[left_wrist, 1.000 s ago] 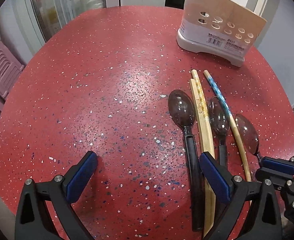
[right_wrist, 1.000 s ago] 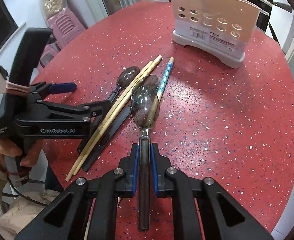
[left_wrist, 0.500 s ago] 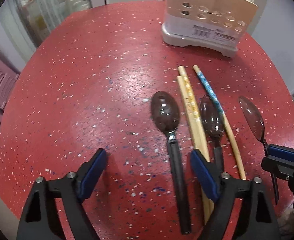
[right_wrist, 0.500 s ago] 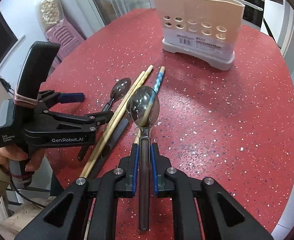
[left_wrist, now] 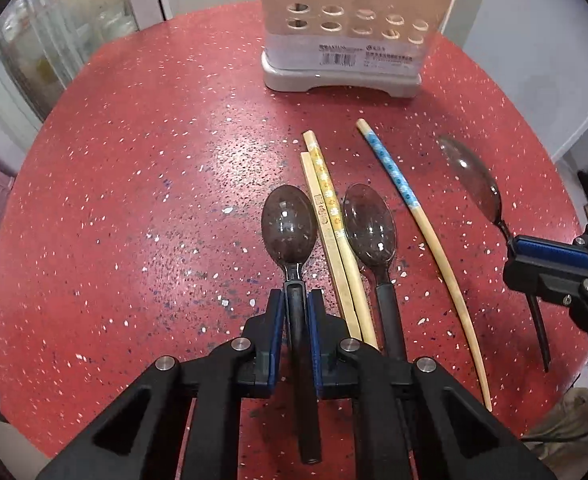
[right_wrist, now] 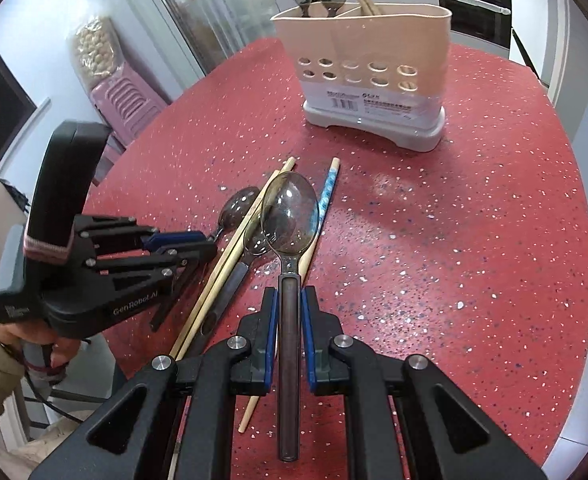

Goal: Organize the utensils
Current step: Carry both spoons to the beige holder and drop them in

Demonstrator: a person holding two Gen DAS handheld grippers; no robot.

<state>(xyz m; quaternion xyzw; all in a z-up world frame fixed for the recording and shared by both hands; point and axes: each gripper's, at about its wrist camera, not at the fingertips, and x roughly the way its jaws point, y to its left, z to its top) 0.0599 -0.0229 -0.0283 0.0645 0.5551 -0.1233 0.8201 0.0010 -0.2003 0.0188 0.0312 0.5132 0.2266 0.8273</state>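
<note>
On the red speckled table my left gripper is closing, its blue pads pressing both sides of a dark spoon's handle. A second dark spoon, a pair of yellow-patterned chopsticks and a blue-patterned chopstick lie just to its right. My right gripper is shut on a clear grey spoon, held above the table with its bowl forward. The beige utensil holder stands at the far side with spoons and chopsticks in it.
A person's hand holds the left gripper's handle at the table's near-left edge. A pink stool and a glass-fronted cabinet stand beyond the table's left side. The table's right half, in the right wrist view, bears no objects.
My left gripper slid over the leftmost dark spoon and its wide jaws closed on the handle. My right gripper rose a little with its spoon, and the holder looms nearer.
</note>
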